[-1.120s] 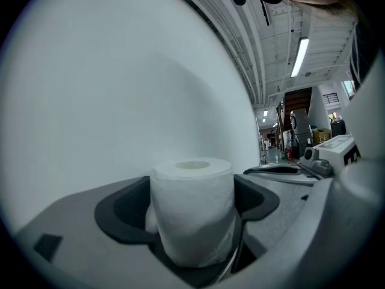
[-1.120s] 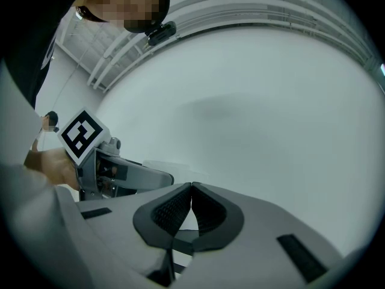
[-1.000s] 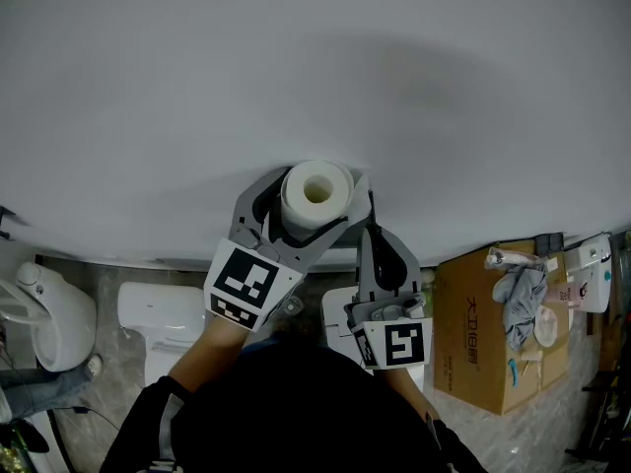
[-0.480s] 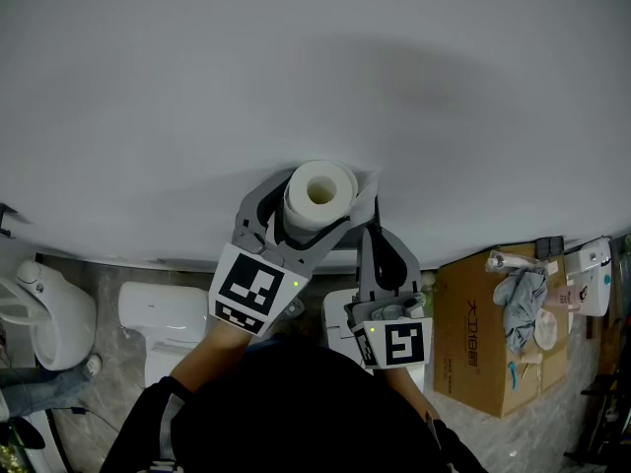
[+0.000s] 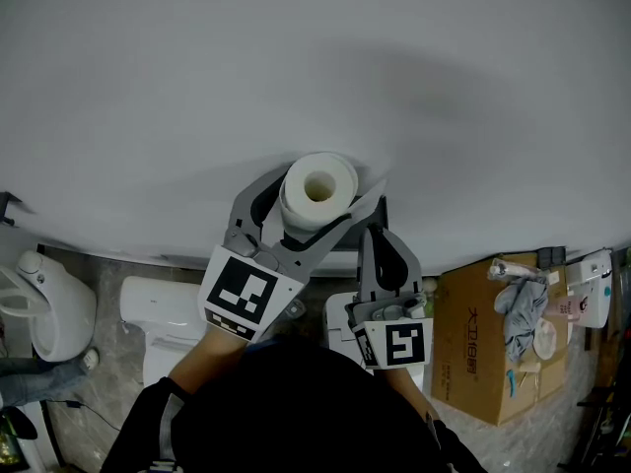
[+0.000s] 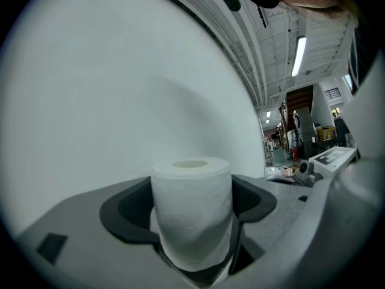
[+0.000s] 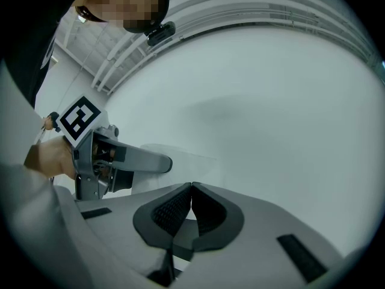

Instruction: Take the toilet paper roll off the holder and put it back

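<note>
At the lower left of the head view the toilet (image 5: 163,313) sits far below my arms, well apart from the work. My left tongs (image 6: 191,206) are clenched on the toilet paper roll (image 5: 317,189). The jaws have just been closing in a little, and the roll stands between the pads with its open core facing up. It sits at the centre of the head view, close against the wall (image 5: 296,77) and off any rod that I can see.

Just right of the roll is a dark piece (image 5: 379,207), which I take to be the holder. Right of that, my right tongs (image 7: 191,188) are pressed together on nothing.

I see three ways this could go wrong. The paper is soft, so a harder squeeze could crush the core out of round, and it might then catch when I thread it back. The pads grip only the lower part of the roll, so a quick swing could tip it out and drop it toward the toilet. A loose tail could also unwind if I brush the wall.

For room, the wall closes off the whole top of the frame. My right tongs crowd the holder side and may need to back away. A cardboard box (image 5: 483,333) sits at the lower right, well clear.
</note>
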`<state>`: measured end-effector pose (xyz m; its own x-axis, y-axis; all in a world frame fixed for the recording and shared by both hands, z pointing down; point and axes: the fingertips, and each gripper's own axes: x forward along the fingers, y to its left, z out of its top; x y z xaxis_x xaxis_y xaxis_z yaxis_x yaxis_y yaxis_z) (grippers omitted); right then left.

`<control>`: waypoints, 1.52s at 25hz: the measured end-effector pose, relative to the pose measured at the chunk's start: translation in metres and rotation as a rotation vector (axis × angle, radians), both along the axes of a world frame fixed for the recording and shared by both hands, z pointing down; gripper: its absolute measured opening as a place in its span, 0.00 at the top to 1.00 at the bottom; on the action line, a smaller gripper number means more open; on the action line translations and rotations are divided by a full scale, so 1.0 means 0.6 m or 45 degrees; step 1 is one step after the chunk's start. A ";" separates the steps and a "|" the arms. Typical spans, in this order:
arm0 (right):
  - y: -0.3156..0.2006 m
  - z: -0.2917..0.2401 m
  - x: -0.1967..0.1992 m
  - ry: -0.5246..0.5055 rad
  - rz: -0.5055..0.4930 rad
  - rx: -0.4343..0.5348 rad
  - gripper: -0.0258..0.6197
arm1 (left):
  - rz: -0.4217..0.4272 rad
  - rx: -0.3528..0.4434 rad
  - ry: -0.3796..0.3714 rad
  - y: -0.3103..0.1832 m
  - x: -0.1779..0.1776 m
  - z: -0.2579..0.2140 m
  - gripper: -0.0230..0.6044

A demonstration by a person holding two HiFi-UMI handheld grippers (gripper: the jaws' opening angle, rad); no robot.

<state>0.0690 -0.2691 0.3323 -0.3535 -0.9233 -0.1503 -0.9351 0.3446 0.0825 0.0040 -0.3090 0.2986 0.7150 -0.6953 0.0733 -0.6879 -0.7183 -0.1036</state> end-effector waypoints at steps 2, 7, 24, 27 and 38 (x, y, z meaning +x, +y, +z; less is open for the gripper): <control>-0.001 -0.002 -0.011 0.006 -0.013 0.009 0.92 | -0.021 -0.013 0.014 0.001 -0.015 -0.001 0.36; -0.005 -0.012 -0.041 -0.024 -0.036 0.051 0.92 | -0.047 0.022 0.002 0.003 -0.055 -0.007 0.36; -0.008 -0.014 -0.072 -0.019 -0.103 0.044 0.92 | -0.190 0.034 0.013 0.000 -0.137 -0.019 0.36; -0.006 -0.003 -0.073 0.015 -0.114 0.001 0.92 | -0.217 0.028 0.019 -0.002 -0.149 -0.018 0.36; -0.005 -0.007 -0.073 -0.006 -0.113 0.021 0.92 | -0.300 0.031 -0.008 -0.001 -0.187 -0.010 0.36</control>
<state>0.0253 -0.2722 0.3278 -0.4330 -0.8858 -0.1671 -0.9014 0.4247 0.0842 -0.1081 -0.3099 0.2925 0.5325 -0.8445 0.0580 -0.8355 -0.5353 -0.1239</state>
